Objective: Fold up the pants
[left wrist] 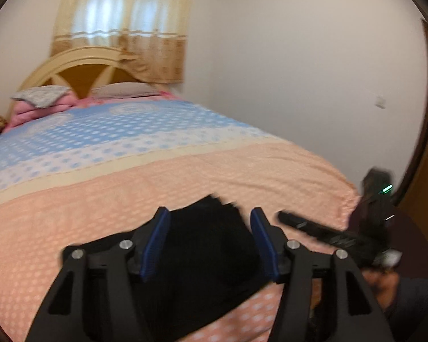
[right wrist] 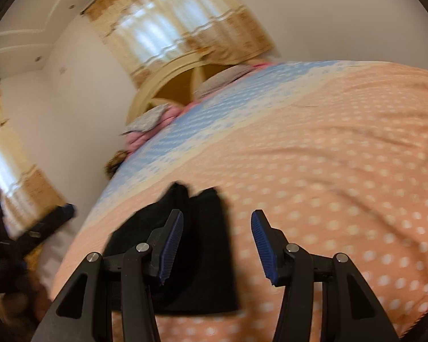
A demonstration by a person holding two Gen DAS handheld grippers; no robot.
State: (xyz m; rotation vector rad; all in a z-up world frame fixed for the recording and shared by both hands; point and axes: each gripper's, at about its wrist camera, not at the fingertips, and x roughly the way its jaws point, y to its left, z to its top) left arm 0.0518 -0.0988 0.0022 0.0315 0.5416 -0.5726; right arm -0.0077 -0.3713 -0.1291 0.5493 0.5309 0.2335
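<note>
The black pants point(left wrist: 211, 245) lie in a compact folded pile on the peach part of the bedspread, near the bed's front edge. My left gripper point(left wrist: 209, 219) is open and empty, its jaws on either side of the pile and above it. In the right wrist view the pants point(right wrist: 199, 256) lie low and left of centre. My right gripper point(right wrist: 217, 222) is open and empty, its left finger over the pile and its right finger over bare bedspread. The right gripper also shows in the left wrist view point(left wrist: 328, 233), to the right of the pants.
The bed point(left wrist: 185, 176) has a peach and blue dotted cover, with pillows point(left wrist: 42, 97) and a cream headboard point(left wrist: 80, 65) at the far end. A curtained window point(left wrist: 122, 20) is behind it. A brown door point(left wrist: 425, 171) stands at the right. The bed's edge drops off left in the right wrist view.
</note>
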